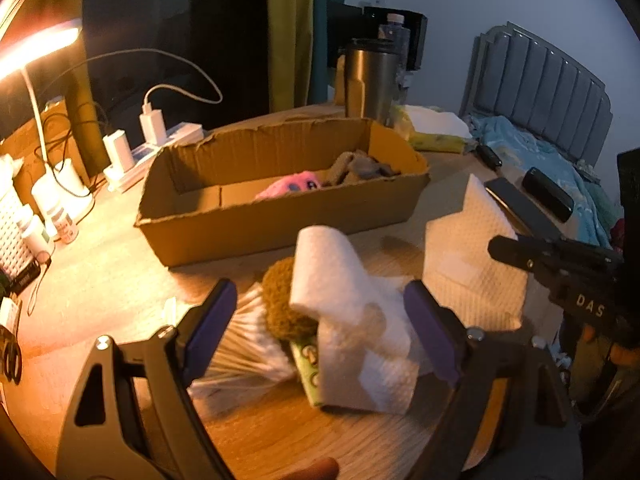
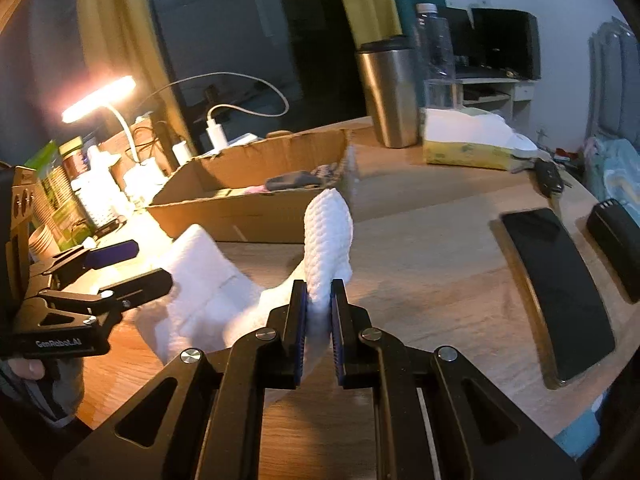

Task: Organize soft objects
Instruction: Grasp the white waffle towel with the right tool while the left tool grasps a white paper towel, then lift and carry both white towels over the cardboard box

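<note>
The right gripper (image 2: pixel 319 300) pinches a white quilted paper towel (image 2: pixel 330 236) that rises between its fingertips, while the left gripper (image 1: pixel 320 312) stands wide open around a folded white paper towel (image 1: pixel 340 296), with the open brown cardboard box (image 1: pixel 280 216) beyond both.

Steel tumbler (image 2: pixel 390 96), phone (image 2: pixel 558 292), lit lamp (image 2: pixel 100 98)
</note>
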`<state>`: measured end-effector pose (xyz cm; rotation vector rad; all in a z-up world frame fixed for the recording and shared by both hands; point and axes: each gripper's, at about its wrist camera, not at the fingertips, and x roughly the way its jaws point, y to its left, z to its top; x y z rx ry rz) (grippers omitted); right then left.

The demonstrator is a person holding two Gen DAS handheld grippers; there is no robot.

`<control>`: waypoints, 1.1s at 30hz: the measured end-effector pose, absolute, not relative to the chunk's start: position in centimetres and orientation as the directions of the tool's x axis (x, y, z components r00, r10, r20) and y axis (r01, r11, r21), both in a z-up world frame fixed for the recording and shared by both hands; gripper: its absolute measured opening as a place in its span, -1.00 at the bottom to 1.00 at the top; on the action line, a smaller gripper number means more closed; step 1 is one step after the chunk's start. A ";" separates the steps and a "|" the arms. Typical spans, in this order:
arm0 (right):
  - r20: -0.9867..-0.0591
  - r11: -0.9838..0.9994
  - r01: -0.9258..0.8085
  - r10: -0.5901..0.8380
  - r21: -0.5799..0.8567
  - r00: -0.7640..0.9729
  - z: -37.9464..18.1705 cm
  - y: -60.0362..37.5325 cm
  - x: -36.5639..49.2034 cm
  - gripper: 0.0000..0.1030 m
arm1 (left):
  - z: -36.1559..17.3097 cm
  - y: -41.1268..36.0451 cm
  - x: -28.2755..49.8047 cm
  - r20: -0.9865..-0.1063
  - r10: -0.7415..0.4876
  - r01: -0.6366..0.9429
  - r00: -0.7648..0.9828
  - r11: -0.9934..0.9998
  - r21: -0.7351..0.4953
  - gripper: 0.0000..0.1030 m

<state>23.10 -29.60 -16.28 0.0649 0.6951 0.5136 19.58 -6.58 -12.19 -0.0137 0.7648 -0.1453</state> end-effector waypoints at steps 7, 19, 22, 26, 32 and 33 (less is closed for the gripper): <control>-0.604 0.889 -0.392 0.451 0.236 0.657 -17.1 -31.8 23.7 -0.75 | -12.3 -8.7 20.3 -0.683 -0.121 0.169 0.721 0.986 0.004 0.66; -0.610 0.891 -0.384 0.447 0.242 0.654 -17.6 -32.1 23.9 -0.75 | -14.1 -10.0 21.4 -0.747 -0.124 0.211 0.653 0.977 0.022 -0.53; -0.609 0.892 -0.384 0.446 0.239 0.657 -17.4 -32.0 23.8 -0.75 | -14.0 -9.9 21.2 -0.744 -0.141 0.224 0.653 0.975 0.012 -0.67; -0.603 0.894 -0.384 0.441 0.231 0.664 -16.8 -31.8 23.7 -0.75 | -13.6 -9.8 20.9 -0.739 -0.187 0.250 0.647 0.968 -0.026 -0.76; -0.585 0.891 -0.396 0.445 0.220 0.677 -15.6 -31.4 23.4 -0.75 | -12.4 -9.2 20.6 -0.719 -0.233 0.263 0.655 0.962 -0.073 -0.76; -0.583 0.891 -0.398 0.445 0.217 0.679 -15.4 -31.3 23.4 -0.75 | -12.1 -9.1 20.6 -0.713 -0.237 0.264 0.659 0.961 -0.075 -0.76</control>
